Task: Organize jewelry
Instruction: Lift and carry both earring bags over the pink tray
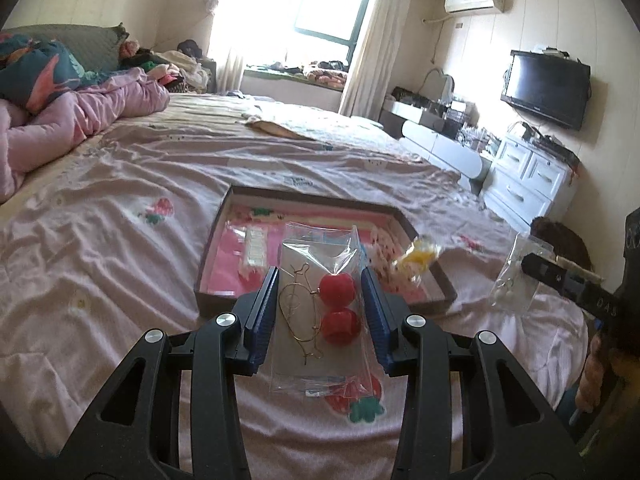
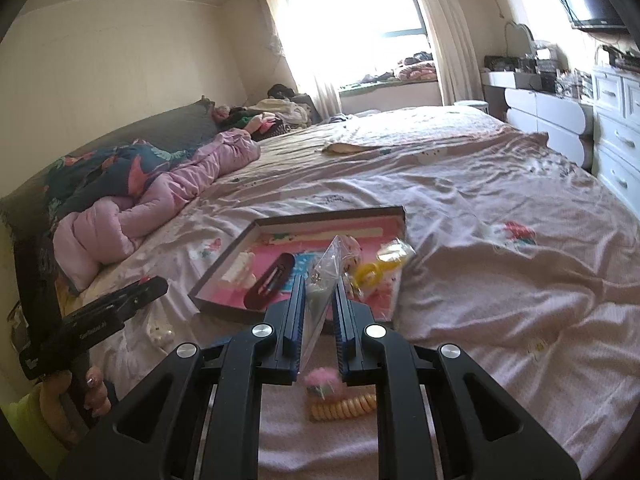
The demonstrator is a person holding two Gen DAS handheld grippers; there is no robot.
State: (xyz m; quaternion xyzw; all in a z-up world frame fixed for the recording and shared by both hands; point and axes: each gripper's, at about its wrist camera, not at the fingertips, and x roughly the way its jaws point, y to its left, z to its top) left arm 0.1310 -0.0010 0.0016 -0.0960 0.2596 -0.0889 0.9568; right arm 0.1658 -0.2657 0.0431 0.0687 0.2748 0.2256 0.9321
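A shallow brown tray [image 1: 316,199] with a pink floor lies on the bed; it also shows in the right wrist view [image 2: 224,264]. My left gripper [image 1: 319,280] is open, its blue fingers on either side of a clear bag with red ball earrings [image 1: 337,290] and gold hooks that lies on the sheet. My right gripper [image 2: 319,280] is shut on a small clear jewelry bag [image 2: 325,268], held above the tray's near edge; it also shows in the left wrist view [image 1: 514,276]. A yellow piece in a bag [image 2: 382,266] sits in the tray.
A pink pom and a yellow coil hair tie [image 2: 344,404] lie on the sheet below my right gripper. A dark clip [image 2: 270,280] and white packets lie in the tray. Pink quilts [image 2: 160,196] are piled at the left. White drawers [image 1: 528,176] stand to the right.
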